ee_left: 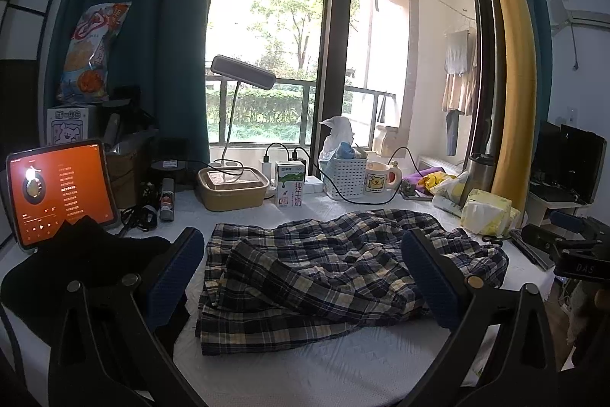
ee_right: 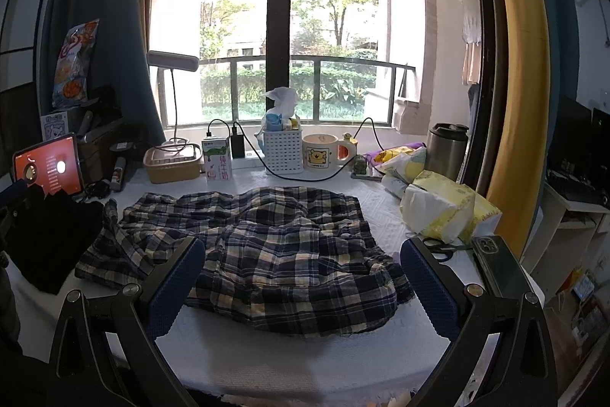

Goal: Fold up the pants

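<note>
Plaid navy-and-cream pants lie crumpled in a heap on the white table; they also show in the right wrist view. My left gripper is open, hovering just above and in front of the pants, fingers either side of the heap. My right gripper is open too, over the near edge of the pants, holding nothing. The right gripper's body shows at the right edge of the left wrist view.
A black garment lies left beside a lit tablet. Along the back stand a lunch box, milk carton, white basket, mug and steel flask. Tissue packs, scissors and a phone lie right.
</note>
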`<state>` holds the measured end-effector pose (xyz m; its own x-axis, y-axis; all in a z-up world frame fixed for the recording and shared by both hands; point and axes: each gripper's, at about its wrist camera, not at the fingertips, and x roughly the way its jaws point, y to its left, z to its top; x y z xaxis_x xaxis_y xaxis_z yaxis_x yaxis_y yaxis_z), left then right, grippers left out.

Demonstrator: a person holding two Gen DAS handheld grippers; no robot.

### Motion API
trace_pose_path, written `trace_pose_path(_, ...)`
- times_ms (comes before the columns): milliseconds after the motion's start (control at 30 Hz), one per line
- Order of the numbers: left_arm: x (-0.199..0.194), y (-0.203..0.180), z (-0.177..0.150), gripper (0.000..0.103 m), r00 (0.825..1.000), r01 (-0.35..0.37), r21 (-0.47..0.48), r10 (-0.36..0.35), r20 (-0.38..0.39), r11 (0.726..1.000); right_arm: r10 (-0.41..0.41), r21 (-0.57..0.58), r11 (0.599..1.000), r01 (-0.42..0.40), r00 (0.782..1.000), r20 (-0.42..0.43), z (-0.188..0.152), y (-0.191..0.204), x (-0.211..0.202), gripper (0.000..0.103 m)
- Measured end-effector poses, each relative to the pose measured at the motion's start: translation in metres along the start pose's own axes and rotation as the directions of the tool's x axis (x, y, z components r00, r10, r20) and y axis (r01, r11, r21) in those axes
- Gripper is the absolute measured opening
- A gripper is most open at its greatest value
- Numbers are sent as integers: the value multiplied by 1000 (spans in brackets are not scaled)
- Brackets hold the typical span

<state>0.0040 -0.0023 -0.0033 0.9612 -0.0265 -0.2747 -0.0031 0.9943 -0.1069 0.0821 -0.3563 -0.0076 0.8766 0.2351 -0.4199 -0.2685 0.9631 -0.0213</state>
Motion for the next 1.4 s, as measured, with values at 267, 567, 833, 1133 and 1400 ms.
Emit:
trace_pose_path(267, 1, 0, 0, 102, 1000, 1, 0, -1, -3, 1000, -1, 1, 1000, 1, 1000, 0, 0, 1, 0, 103)
trace_pose_path(567, 1, -1, -1, 102, 1000, 3, -1, -3, -2, 1000, -15, 6, 1000, 15, 1000, -5, -2, -7, 2, 103)
trace_pose_path(833, 1, -2, 3, 102, 1000, 3, 21, -3, 8, 1000, -28, 5, 1000, 28, 1000, -2, 1, -9, 2, 103)
trace_pose_path(1133, 39, 12, -2, 102, 997, -15, 42, 18, -72, 999, -53, -9, 999, 53, 998, -21, -1, -16, 13, 103)
trace_pose_path(1400, 108, 41, -27, 102, 970, -38, 40, 46, -237, 998, -68, -35, 997, 64, 984, -163, -27, -53, 68, 101)
